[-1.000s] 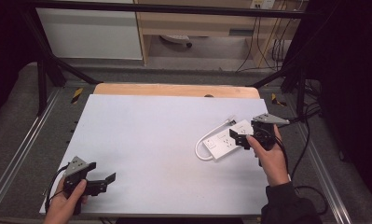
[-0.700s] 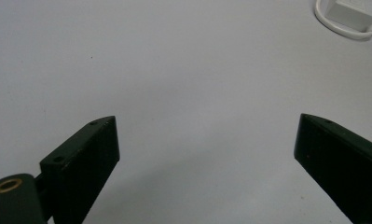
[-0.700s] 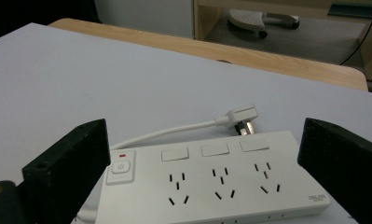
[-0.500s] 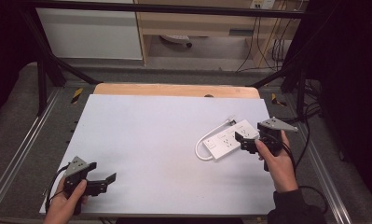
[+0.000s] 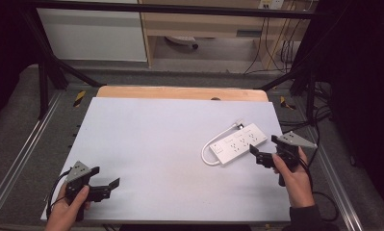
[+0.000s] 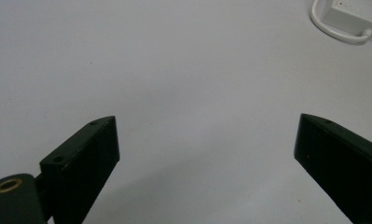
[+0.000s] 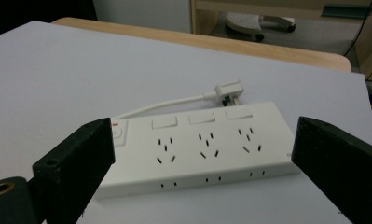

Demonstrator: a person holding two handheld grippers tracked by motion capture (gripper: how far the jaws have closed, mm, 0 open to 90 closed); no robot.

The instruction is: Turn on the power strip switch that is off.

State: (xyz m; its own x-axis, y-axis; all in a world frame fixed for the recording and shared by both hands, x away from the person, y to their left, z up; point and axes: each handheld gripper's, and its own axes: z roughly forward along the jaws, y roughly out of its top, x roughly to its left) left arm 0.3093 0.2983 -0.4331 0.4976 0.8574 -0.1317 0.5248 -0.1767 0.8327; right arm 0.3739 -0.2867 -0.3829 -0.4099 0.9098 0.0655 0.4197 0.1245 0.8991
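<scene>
A white power strip (image 5: 237,143) lies flat on the right part of the white mat (image 5: 165,139), with its cord looped round its near-left end and its plug (image 5: 238,125) at the far side. My right gripper (image 5: 265,148) is open just right of the strip, apart from it, held by a hand. In the right gripper view the strip (image 7: 197,144) with its three switches and its plug (image 7: 229,88) lies beyond the wide-open right gripper (image 7: 204,128). My left gripper (image 5: 105,176) is open at the mat's near left, with nothing between the jaws (image 6: 207,121). The cord loop (image 6: 337,32) shows far off.
A wooden table edge (image 5: 180,92) runs along the far side of the mat. Metal rails (image 5: 31,144) flank the table left and right. Cables (image 5: 319,120) hang off the right side. A pale cabinet (image 5: 91,33) and shelving stand beyond the table.
My right gripper has drawn back from over the strip's right end, toward the right and near side, and now stands clear of it. The left gripper has not moved.
</scene>
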